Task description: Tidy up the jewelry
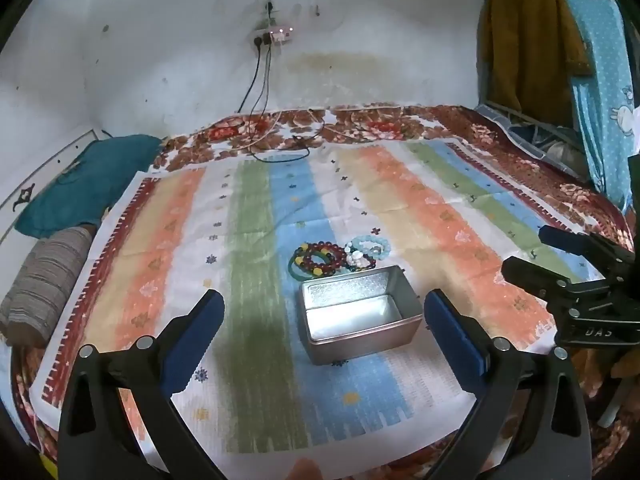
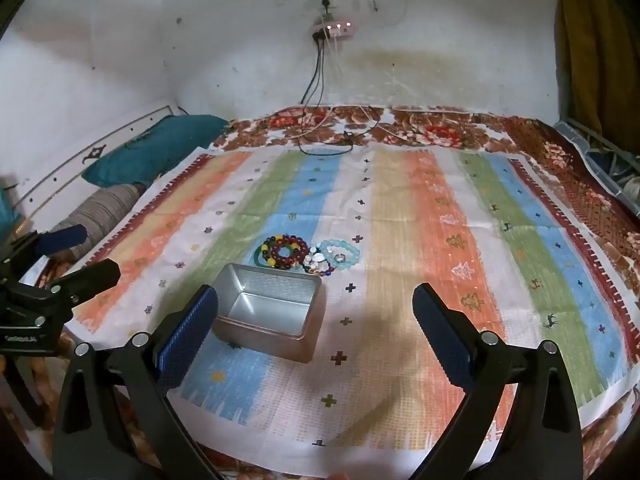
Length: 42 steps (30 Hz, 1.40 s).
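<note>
An open silver tin box (image 1: 360,316) (image 2: 269,312) sits empty on the striped cloth (image 1: 256,240) (image 2: 400,240). Just behind it lies a small heap of jewelry: dark red bead bracelets (image 1: 325,258) (image 2: 289,249), a green bangle (image 1: 295,271) (image 2: 258,258), a pale blue bead bracelet (image 1: 370,246) (image 2: 340,252) and white beads (image 1: 356,258) (image 2: 314,260). My left gripper (image 1: 324,334) hovers open in front of the box, holding nothing. My right gripper (image 2: 316,330) hangs open to the right of the box, also holding nothing. Each gripper shows at the other view's edge: the right one (image 1: 568,264), the left one (image 2: 68,256).
The cloth covers a bed with a floral blanket (image 1: 360,128) (image 2: 400,128). A teal pillow (image 1: 88,184) (image 2: 156,148) and a striped bolster (image 1: 44,288) (image 2: 100,208) lie at the left. Cables (image 1: 276,148) (image 2: 328,136) trail from a wall socket onto the far edge. Hanging clothes (image 1: 560,40) stand at the right.
</note>
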Tool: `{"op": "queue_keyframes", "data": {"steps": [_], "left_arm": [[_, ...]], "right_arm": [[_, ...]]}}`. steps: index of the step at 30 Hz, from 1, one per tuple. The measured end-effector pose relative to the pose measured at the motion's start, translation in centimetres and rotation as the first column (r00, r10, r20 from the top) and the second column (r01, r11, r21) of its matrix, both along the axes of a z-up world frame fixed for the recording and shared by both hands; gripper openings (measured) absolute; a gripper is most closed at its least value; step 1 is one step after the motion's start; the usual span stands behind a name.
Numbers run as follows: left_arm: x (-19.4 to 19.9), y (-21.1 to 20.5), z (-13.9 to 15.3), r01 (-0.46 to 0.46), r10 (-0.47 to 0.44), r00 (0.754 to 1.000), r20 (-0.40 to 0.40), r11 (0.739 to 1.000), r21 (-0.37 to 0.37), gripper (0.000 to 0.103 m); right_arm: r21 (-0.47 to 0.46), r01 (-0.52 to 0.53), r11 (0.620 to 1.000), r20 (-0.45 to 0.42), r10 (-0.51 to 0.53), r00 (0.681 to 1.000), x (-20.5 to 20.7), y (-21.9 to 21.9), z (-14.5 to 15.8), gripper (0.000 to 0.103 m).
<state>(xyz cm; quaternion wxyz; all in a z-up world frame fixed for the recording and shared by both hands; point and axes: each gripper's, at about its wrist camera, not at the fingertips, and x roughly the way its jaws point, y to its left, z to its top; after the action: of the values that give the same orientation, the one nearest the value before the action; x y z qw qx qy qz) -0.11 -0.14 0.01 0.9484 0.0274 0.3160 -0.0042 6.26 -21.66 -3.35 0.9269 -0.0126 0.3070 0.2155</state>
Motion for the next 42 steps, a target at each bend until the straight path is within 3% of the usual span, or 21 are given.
{"op": "queue_keyframes", "data": {"steps": [5,13,18,42], "left_arm": [[-0.5,-0.2,-0.5,0.010,-0.011,1.000,-0.028,1.000,-0.024,0.097],[0.8,1.8,-1.1,-0.047,0.036,0.993,-0.111,0.994,-0.101,0.097],[1.2,1.5,-1.2,-0.064,0.054,0.991,-0.125,0.996,-0.070,0.097],[1.3,1.8,-1.0,-0.064,0.057,0.990,-0.126,0.997,-0.054,0.097]], "right_arm": [[-0.004,0.001,1.000,-0.007,-0.001,1.000,0.1,0.0,-0.2,0.099],[-0.010,0.015,1.000,-0.043,-0.015,0.999,0.7,0.1,-0.7,0.099],[0.000,0.012,1.000,-0.063,-0.012,0.998,1.0,-0.1,-0.9,0.099],[-0.019,0.040,0.999,-0.068,-0.041,0.997,1.3,-0.3,-1.2,0.099]]}}
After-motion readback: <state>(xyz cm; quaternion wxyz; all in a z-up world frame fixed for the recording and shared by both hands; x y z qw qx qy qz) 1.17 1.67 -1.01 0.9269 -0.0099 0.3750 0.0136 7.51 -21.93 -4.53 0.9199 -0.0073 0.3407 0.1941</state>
